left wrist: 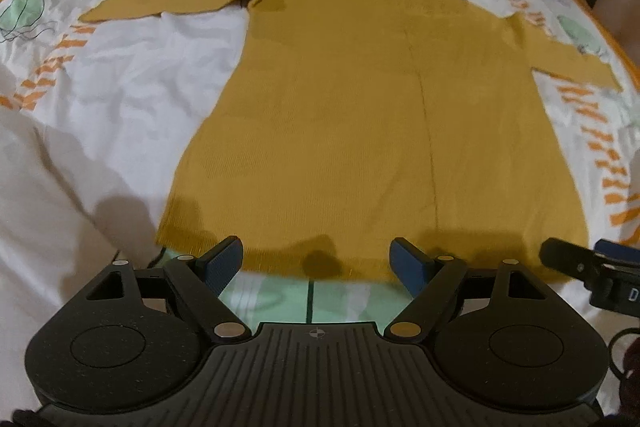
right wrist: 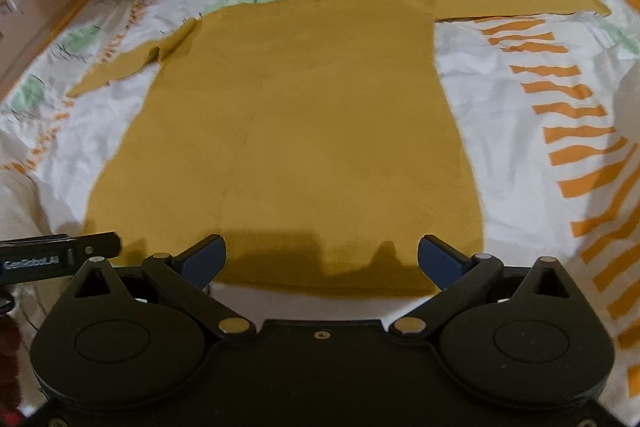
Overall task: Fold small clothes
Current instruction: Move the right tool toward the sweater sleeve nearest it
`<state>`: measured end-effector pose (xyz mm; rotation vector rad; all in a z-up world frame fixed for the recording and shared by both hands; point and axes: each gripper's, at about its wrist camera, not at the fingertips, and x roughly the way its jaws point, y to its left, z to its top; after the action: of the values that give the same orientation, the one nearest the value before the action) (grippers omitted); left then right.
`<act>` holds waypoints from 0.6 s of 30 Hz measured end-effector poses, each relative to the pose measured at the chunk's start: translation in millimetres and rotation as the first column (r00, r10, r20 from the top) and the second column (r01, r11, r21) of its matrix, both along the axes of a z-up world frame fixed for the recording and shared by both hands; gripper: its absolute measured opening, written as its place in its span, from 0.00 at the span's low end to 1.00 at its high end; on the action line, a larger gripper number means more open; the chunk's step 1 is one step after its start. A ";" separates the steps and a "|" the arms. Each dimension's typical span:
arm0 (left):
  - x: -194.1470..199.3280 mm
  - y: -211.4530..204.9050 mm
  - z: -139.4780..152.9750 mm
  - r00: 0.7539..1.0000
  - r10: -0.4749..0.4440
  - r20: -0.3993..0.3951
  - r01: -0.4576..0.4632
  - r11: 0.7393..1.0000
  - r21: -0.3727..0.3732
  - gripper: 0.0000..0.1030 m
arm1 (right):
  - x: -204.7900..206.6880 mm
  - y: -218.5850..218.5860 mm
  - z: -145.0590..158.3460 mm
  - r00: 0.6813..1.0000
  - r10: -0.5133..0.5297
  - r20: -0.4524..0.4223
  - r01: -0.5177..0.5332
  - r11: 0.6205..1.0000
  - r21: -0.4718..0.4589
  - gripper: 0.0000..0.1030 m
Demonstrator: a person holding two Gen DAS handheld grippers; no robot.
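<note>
A mustard long-sleeved top [left wrist: 360, 115] is lying flat on the patterned bedsheet [left wrist: 120, 99], sleeves reaching toward 9 and 3 o'clock, bare sheet showing along both sides. At 6 o'clock, the left claw [left wrist: 316, 263] and right claw [right wrist: 322, 259] are hovering wide open over its hem, gripping nothing.

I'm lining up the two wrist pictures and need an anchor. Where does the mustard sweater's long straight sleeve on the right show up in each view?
Left wrist view: the sleeve runs short toward the right edge, at mid-height.
Right wrist view: the sleeve stretches long across the upper right.
Shared landmark: the sweater's hem lies just ahead of both open grippers.
</note>
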<state>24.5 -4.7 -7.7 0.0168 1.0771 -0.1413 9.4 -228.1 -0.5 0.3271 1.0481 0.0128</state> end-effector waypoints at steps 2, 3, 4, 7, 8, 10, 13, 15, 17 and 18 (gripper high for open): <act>7.0 -0.4 4.6 1.000 0.000 0.009 0.000 1.000 -0.012 0.78 | 5.6 -4.3 3.2 1.000 0.008 0.015 -0.008 1.000 0.028 0.99; 10.4 -1.0 7.4 1.000 -0.001 0.016 0.002 1.000 -0.017 0.78 | 9.0 -6.9 4.8 1.000 0.012 0.025 -0.013 0.999 0.038 0.99; 13.9 -1.7 9.7 1.000 -0.005 0.024 0.006 1.000 -0.020 0.78 | 12.6 -9.3 6.1 0.999 0.018 0.033 -0.019 0.999 0.047 0.99; 25.6 -3.3 17.7 0.998 -0.016 0.055 0.017 1.000 -0.018 0.78 | 25.0 -17.9 9.5 0.997 0.042 0.059 -0.046 0.996 0.072 0.99; 29.9 -4.3 20.3 0.998 -0.018 0.065 0.019 1.000 -0.014 0.78 | 29.2 -20.5 10.7 0.996 0.050 0.067 -0.055 0.996 0.076 0.99; 39.0 -5.2 25.2 0.995 -0.023 0.093 0.024 1.000 -0.010 0.78 | 37.6 -25.6 14.0 0.995 0.066 0.079 -0.072 0.995 0.074 0.99; 54.9 -5.3 31.7 0.990 -0.028 0.138 0.031 0.999 -0.022 0.78 | 52.6 -33.1 18.8 0.992 0.082 0.099 -0.087 0.995 0.055 0.99; 67.6 -4.9 34.6 0.986 -0.031 0.163 0.040 0.998 -0.052 0.78 | 63.0 -39.0 20.0 0.990 0.094 0.102 -0.100 0.993 0.056 0.99; 79.3 -4.6 35.6 0.982 -0.042 0.182 0.061 0.993 -0.103 0.78 | 73.9 -46.8 19.5 0.990 0.089 0.106 -0.096 0.993 0.064 0.99; 85.8 -4.6 35.6 0.981 -0.047 0.187 0.072 0.989 -0.127 0.78 | 79.4 -50.3 18.5 0.990 0.087 0.108 -0.094 0.993 0.066 0.99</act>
<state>110.3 -9.3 27.9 -0.0571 0.8809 -0.2605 88.8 -278.4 18.1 0.3391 0.9585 0.1475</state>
